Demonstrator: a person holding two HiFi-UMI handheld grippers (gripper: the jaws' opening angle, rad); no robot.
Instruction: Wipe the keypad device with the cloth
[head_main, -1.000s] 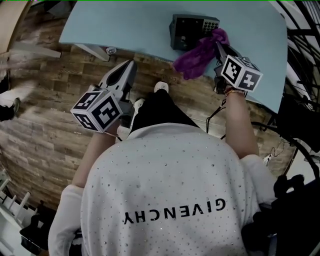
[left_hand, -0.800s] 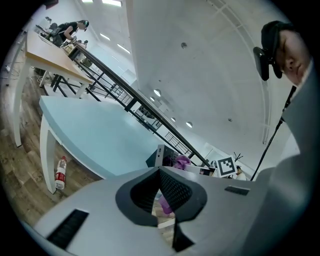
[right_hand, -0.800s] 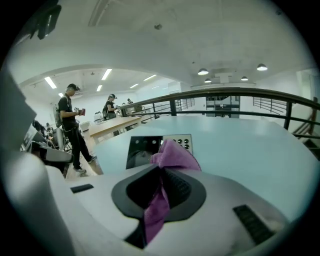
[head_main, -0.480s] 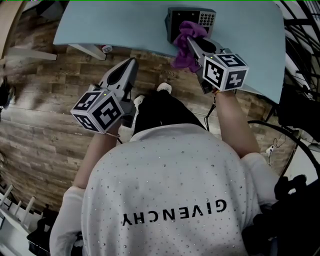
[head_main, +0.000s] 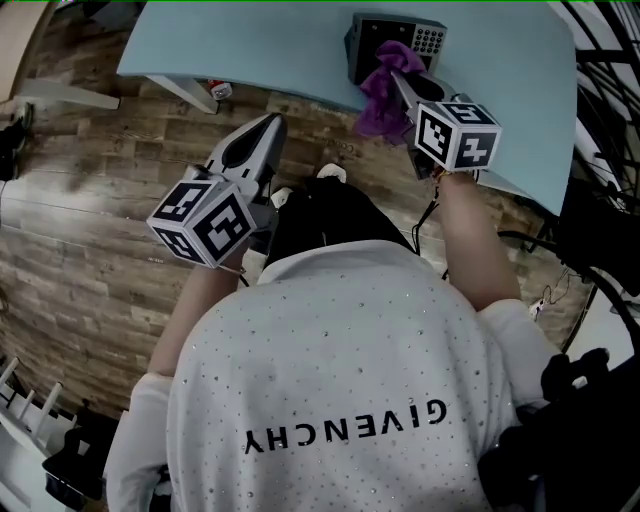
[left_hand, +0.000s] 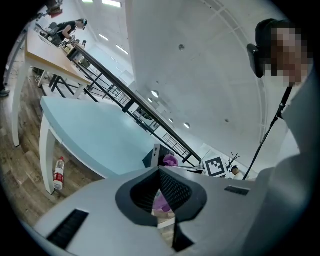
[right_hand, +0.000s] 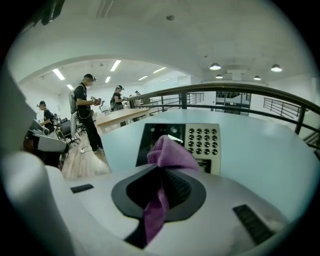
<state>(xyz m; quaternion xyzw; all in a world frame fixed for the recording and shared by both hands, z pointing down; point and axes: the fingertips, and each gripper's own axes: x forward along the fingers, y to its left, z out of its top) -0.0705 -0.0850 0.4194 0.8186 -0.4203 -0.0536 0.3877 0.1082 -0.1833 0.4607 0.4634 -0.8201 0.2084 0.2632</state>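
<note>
The dark keypad device (head_main: 397, 42) stands on the light blue table (head_main: 250, 45) near its front edge. A purple cloth (head_main: 383, 88) lies against the device's front and hangs past the table edge, with my right gripper (head_main: 402, 84) shut on it. In the right gripper view the cloth (right_hand: 168, 151) bunches over the dark screen side of the device (right_hand: 150, 140), left of its round keys (right_hand: 202, 137), and trails down between the jaws. My left gripper (head_main: 270, 125) hangs shut and empty over the wood floor, left of the device and apart from it (left_hand: 156, 154).
A plastic bottle (head_main: 220, 91) lies on the floor by a white table leg (head_main: 185, 95). Black metal racks (head_main: 600, 70) stand at the table's right end. People stand at other tables (right_hand: 87, 110) far behind.
My right gripper carried the cloth leftwards, from the device's right end across its front to the screen side. The left gripper has barely moved.
</note>
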